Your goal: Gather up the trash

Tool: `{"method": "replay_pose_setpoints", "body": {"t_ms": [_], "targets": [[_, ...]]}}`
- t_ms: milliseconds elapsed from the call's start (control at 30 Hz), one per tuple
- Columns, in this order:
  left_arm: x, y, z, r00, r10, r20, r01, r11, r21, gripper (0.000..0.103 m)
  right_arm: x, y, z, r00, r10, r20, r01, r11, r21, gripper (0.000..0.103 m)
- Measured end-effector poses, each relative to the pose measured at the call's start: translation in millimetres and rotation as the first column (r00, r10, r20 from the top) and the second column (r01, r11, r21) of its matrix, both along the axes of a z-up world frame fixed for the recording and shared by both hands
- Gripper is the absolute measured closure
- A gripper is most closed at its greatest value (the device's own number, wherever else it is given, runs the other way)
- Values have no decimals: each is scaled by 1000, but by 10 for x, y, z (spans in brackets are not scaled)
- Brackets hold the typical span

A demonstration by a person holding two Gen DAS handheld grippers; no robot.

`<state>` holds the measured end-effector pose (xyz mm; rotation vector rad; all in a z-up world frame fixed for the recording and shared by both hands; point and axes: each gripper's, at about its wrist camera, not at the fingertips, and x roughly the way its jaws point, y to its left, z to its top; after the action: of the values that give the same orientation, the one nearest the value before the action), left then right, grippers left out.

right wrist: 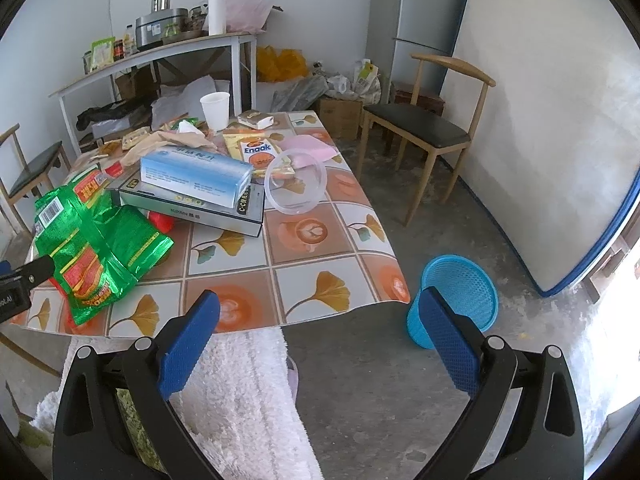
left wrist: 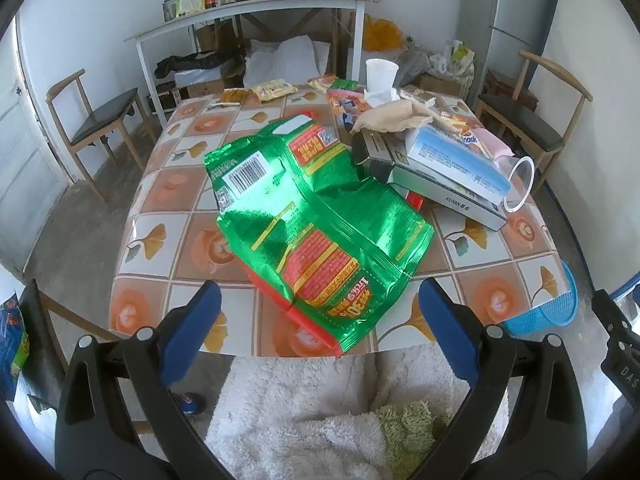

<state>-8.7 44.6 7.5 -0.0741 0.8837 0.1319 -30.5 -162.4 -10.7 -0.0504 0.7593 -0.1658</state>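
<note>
Slippage is the main hazard here, since the nearest trash, a crumpled green foil bag (left wrist: pixel 316 220), lies on the worktop (left wrist: pixel 180 248) with its lower corner hanging past the near edge, and glossy film of that kind will probably slide out of a shallow pinch. The left tool (left wrist: pixel 320 320) hangs just short of that overhanging corner with its blue pads spread wide and nothing between them; the right tool (right wrist: pixel 320 332) is likewise spread and empty, off the worktop's near edge on the side toward the blue basket (right wrist: pixel 456 300) standing on the floor. Judging from this, a tug on the bag could drag the stack behind it: a grey flat box (left wrist: pixel 444 188) rests against the bag's far side, carrying a pale blue carton (left wrist: pixel 452 152), and a clear plastic cup (left wrist: pixel 520 184) lies on its side beyond that stack, free to roll off. Behind the stack, a white paper cup (left wrist: pixel 380 72) stands upright among wrappers and could tip if swept. Dropping the bag toward the basket may also miss, since the basket sits well apart from the bag.
</note>
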Motion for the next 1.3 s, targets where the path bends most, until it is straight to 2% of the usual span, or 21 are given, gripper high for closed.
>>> {"method": "replay_pose_setpoints", "body": {"t_ms": [167, 300, 433, 567, 667, 767, 900, 1033, 1167, 1233, 1300], "targets": [[33, 171, -105, 1000, -12, 10, 13, 999, -52, 8, 54, 30, 17, 999, 5, 39, -6, 999, 42, 6], [31, 422, -170, 998, 2, 59, 6, 991, -134, 8, 127, 101, 42, 991, 40, 128, -51, 995, 83, 6], [35, 591, -197, 991, -2, 132, 28, 981, -194, 9, 315, 256, -26, 984, 121, 134, -131, 989, 69, 6], [107, 601, -68, 971, -50, 234, 92, 981, -170, 9, 489, 362, 12, 973, 173, 153, -188, 978, 91, 6], [237, 555, 162, 939, -94, 330, 143, 981, -129, 9, 590, 345, 89, 969, 176, 176, -199, 972, 125, 6], [446, 496, 359, 919, -132, 372, 191, 973, -127, 9, 709, 250, 182, 970, 155, 189, -187, 967, 171, 6], [730, 379, 489, 908, -175, 381, 239, 963, -126, 9, 885, -30, 241, 980, 87, 177, -129, 962, 242, 6], [1022, 235, 497, 909, -217, 357, 282, 948, -144, 12, 1088, -397, 209, 988, 30, 151, -80, 936, 341, 8], [1243, 106, 435, 917, -255, 306, 321, 927, -193, 25, 1435, -712, 53, 995, 24, 92, -61, 903, 426, 18], [1379, 46, 384, 923, -274, 271, 335, 917, -216, 29, 1619, -825, -79, 997, 48, 63, -73, 874, 481, 24], [1465, 5, 341, 926, -290, 242, 345, 909, -231, 33, 1789, -884, -229, 997, 67, 26, -71, 862, 502, 31]]}}
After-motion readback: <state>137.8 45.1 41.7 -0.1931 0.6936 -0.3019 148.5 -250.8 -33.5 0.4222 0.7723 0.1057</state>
